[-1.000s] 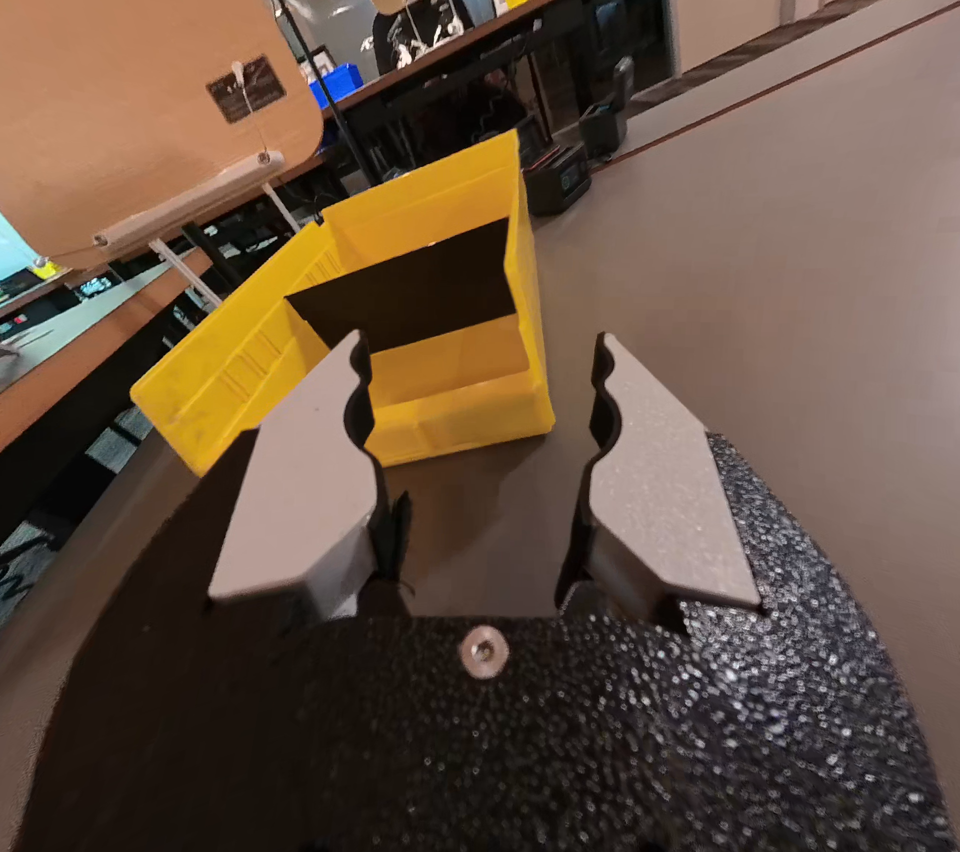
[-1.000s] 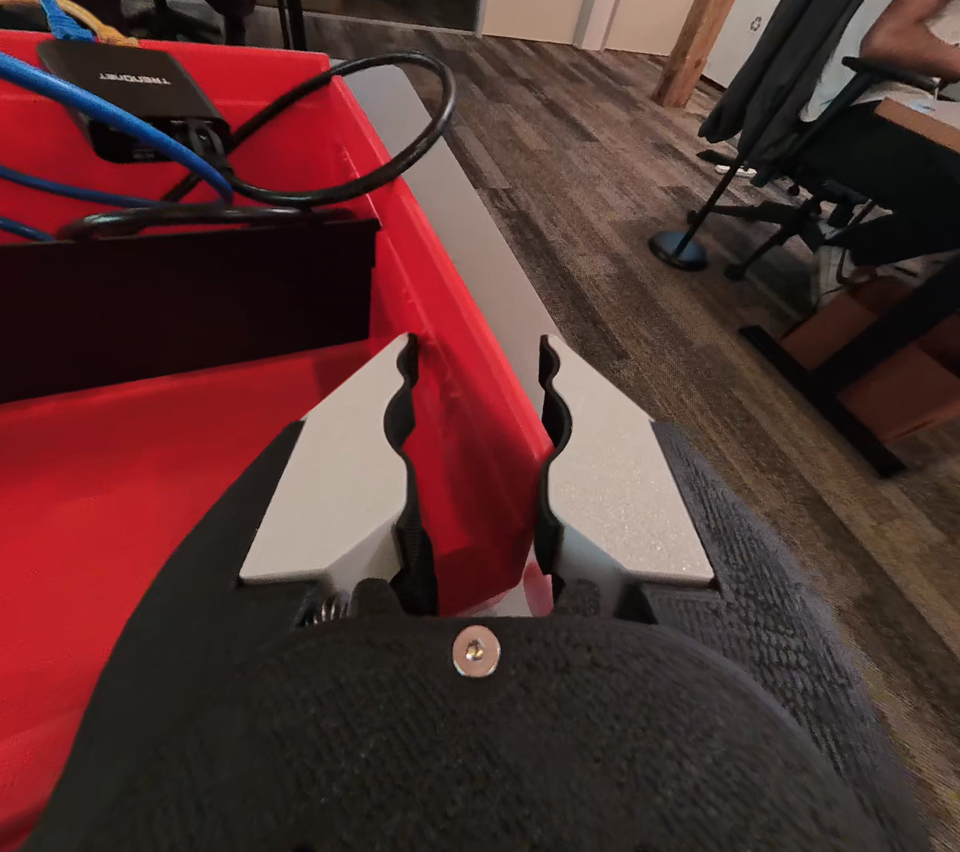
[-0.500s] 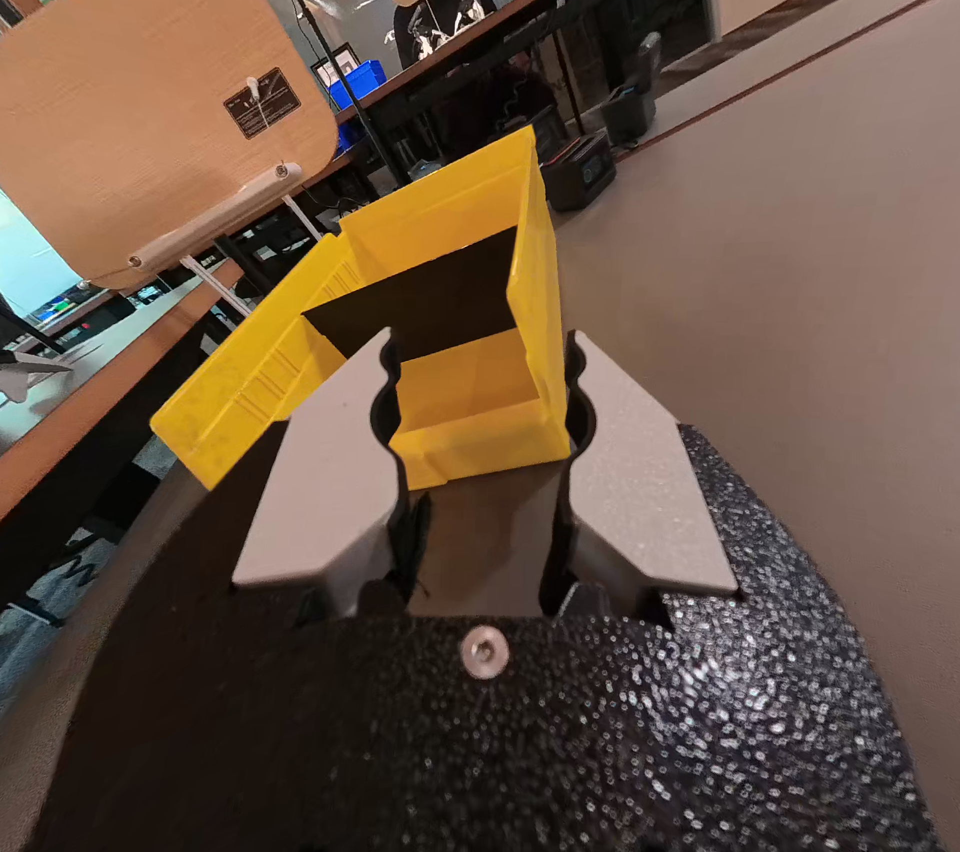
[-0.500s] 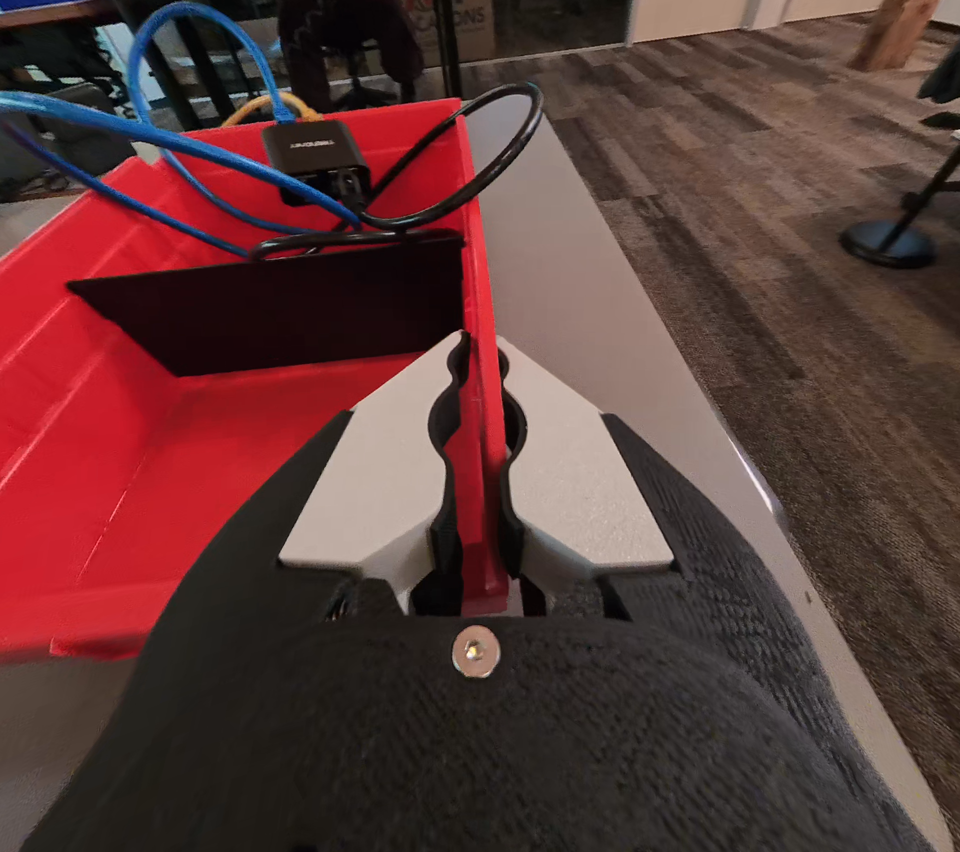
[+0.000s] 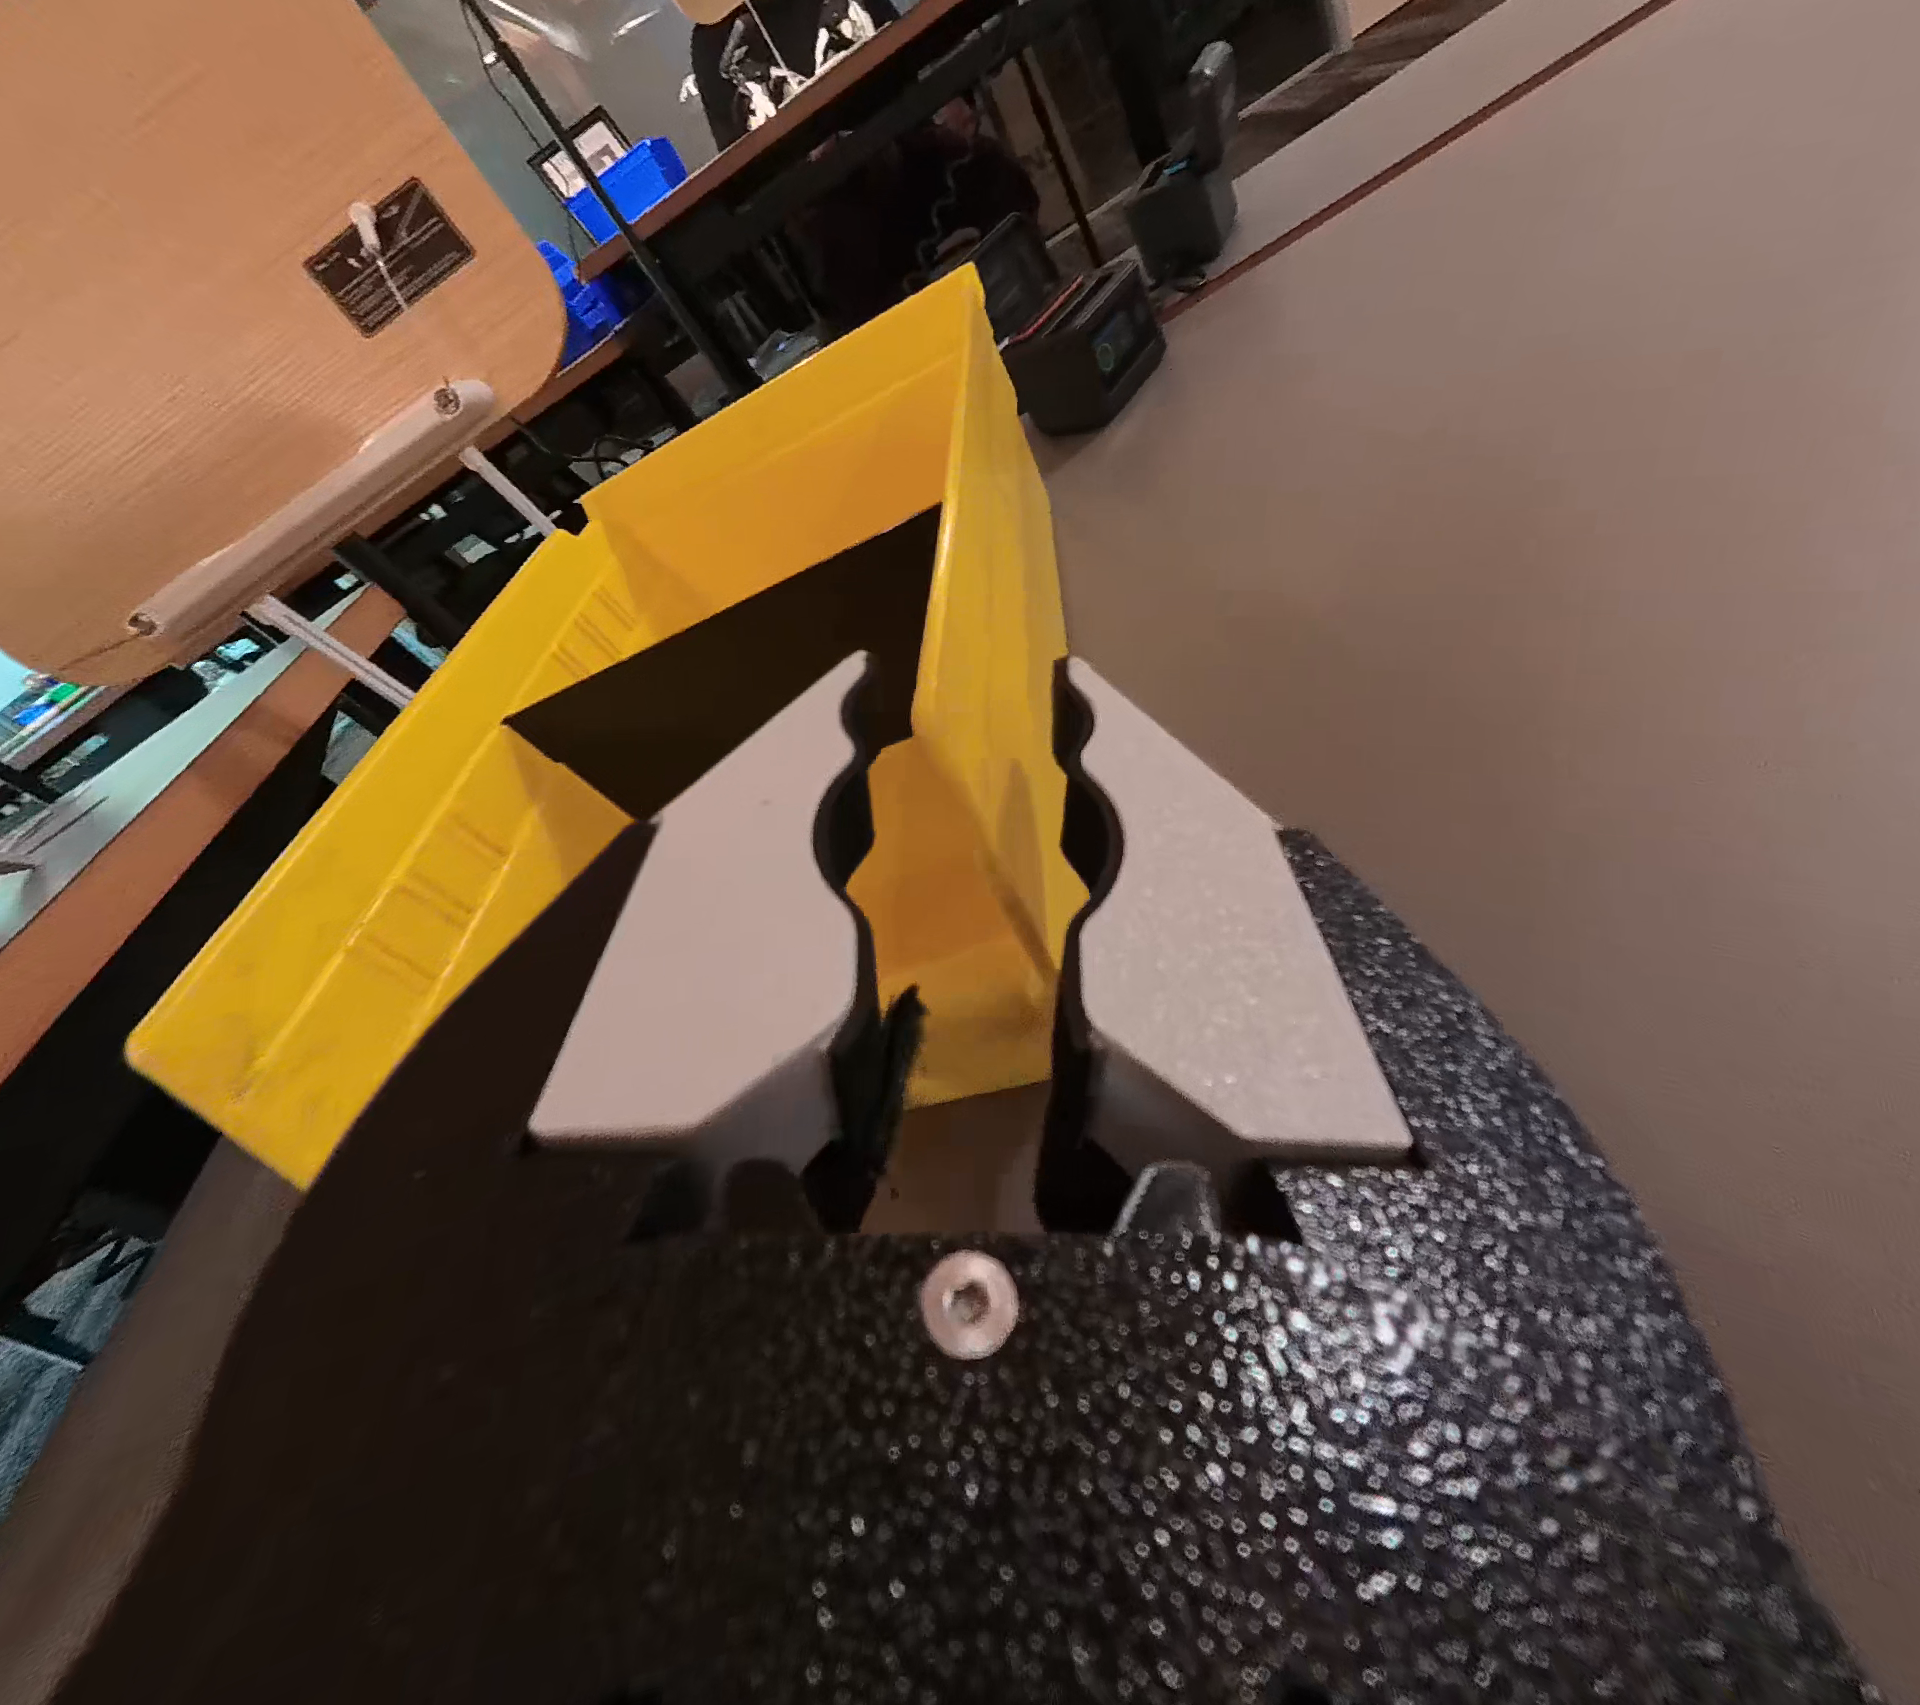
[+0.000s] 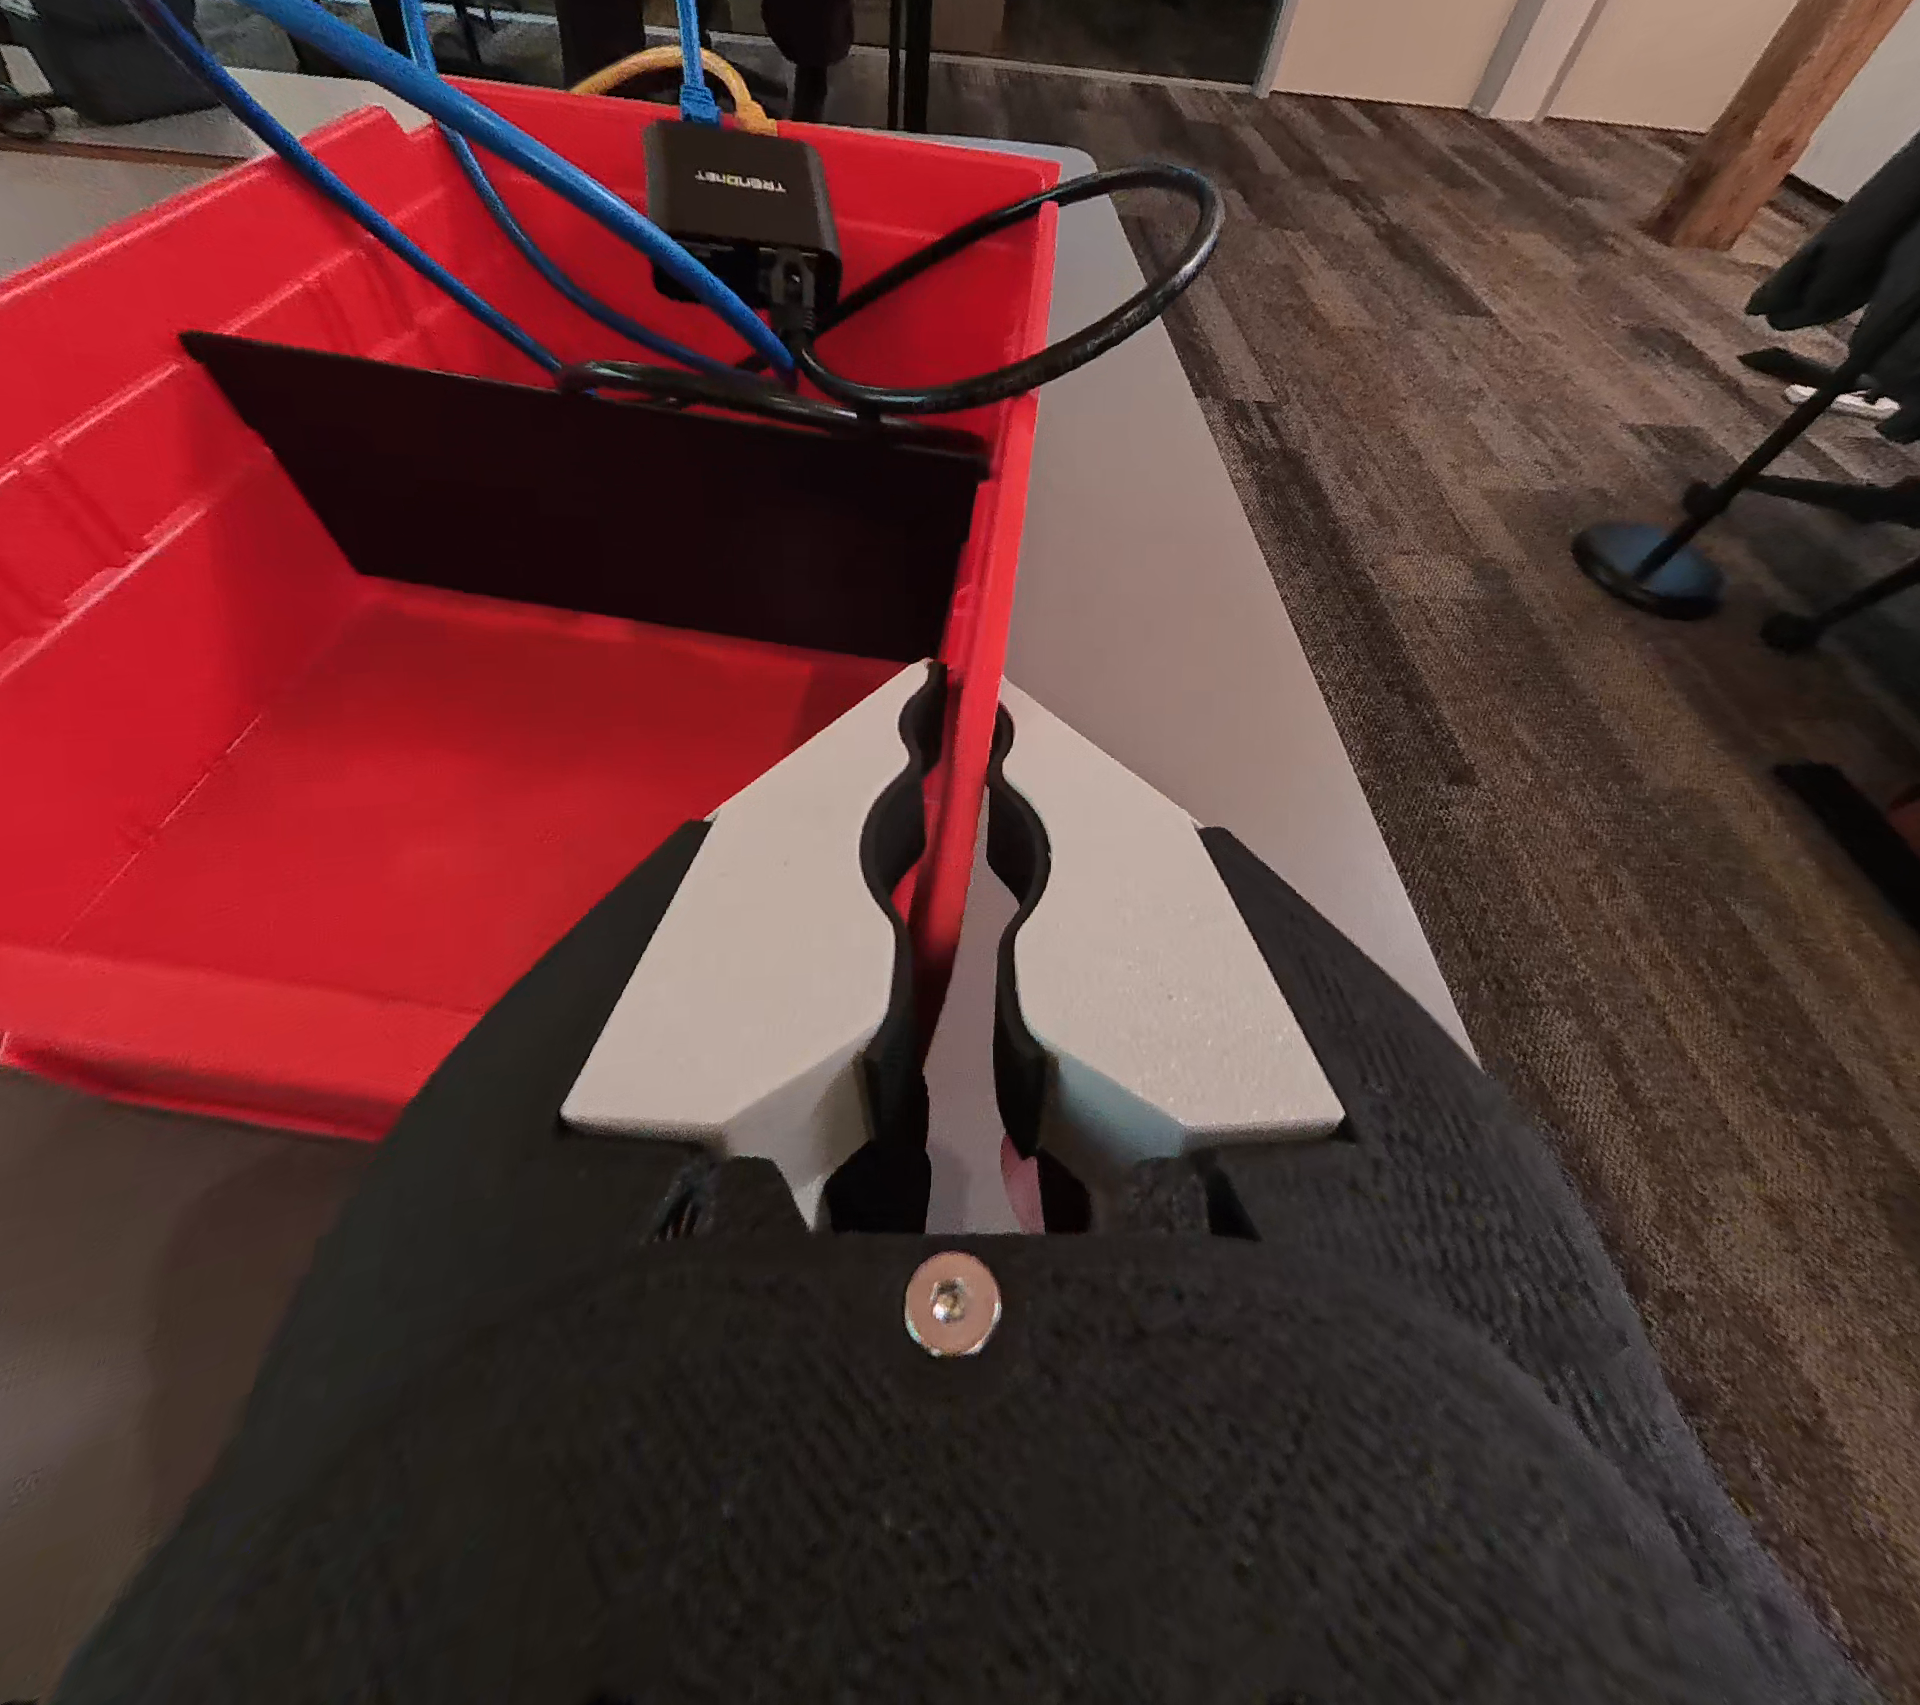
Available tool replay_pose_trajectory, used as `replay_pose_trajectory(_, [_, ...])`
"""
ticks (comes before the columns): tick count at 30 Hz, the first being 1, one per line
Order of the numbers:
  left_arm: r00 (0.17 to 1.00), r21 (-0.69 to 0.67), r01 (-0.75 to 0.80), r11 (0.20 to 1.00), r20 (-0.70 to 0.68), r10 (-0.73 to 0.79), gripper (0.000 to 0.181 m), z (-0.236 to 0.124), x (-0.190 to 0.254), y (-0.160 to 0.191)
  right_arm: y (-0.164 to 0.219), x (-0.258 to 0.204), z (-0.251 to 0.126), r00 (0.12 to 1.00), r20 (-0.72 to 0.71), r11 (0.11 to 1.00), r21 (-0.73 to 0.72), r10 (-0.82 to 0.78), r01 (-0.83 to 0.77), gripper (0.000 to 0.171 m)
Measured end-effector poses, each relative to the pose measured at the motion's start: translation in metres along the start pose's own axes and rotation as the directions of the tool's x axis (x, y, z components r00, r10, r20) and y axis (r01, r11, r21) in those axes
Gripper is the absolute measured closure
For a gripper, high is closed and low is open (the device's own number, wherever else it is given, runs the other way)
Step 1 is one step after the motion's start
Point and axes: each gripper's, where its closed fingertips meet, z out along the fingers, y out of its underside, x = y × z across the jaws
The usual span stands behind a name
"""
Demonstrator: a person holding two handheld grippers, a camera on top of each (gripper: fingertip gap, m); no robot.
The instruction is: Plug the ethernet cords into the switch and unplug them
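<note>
A black switch (image 6: 738, 201) lies in the far compartment of a red bin (image 6: 208, 408), behind a black divider (image 6: 623, 512). Blue ethernet cords (image 6: 436, 86) and an orange cord (image 6: 644, 71) are plugged into its far side, and a black cable (image 6: 1143, 325) loops from its near side over the bin wall. My right gripper (image 6: 966, 679) is shut on the red bin's right wall. My left gripper (image 5: 966, 668) is closed around the right wall of a yellow bin (image 5: 436, 876), which has its own black divider (image 5: 748, 679) and looks empty.
Both bins sit on a grey table (image 5: 1507, 616). The table's right edge (image 6: 1195, 616) runs close beside the red bin, with the floor below. A wooden chair back (image 5: 208, 305) stands left of the yellow bin. Black devices (image 5: 1091, 356) sit behind it. My right fingertips sit around 70 centimeters from my left ones.
Both grippers closed from open. The left moved forward onto the yellow bin's right wall. The right closed on the red bin's right wall, and its view swung left onto the bin.
</note>
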Motion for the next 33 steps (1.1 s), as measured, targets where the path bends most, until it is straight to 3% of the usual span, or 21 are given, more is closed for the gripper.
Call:
replay_pose_trajectory(2, [0.999, 0.003, 0.02, 1.0, -0.035, -0.02, 0.165, 0.003, 0.004, 0.0, 0.001, 0.0, -0.003, 1.0, -0.001, 1.0, -0.001, -0.001, 0.001, 0.169])
replay_pose_trajectory(9, [0.962, -0.006, 0.218, 0.976, -0.166, -0.216, 0.178, 0.002, 0.005, 0.001, 0.002, -0.001, -0.007, 1.0, 0.007, 1.0, 0.0, 0.005, -0.005, 0.169])
replay_pose_trajectory(14, [0.942, -0.038, 0.286, 0.957, -0.172, -0.288, 0.181, -0.002, -0.003, 0.006, 0.002, -0.002, -0.008, 1.0, 0.013, 1.0, 0.002, 0.01, -0.01, 0.169])
replay_pose_trajectory(22, [0.949, 0.022, 0.305, 0.952, -0.089, -0.302, 0.18, -0.016, -0.022, -0.01, -0.001, -0.013, -0.005, 0.999, 0.037, 1.0, 0.002, 0.008, -0.009, 0.169])
replay_pose_trajectory(33, [0.93, 0.089, 0.368, 0.926, -0.033, -0.366, 0.18, -0.046, -0.042, -0.019, -0.015, -0.101, 0.012, 0.975, 0.214, 0.998, 0.006, -0.06, 0.06, 0.168])
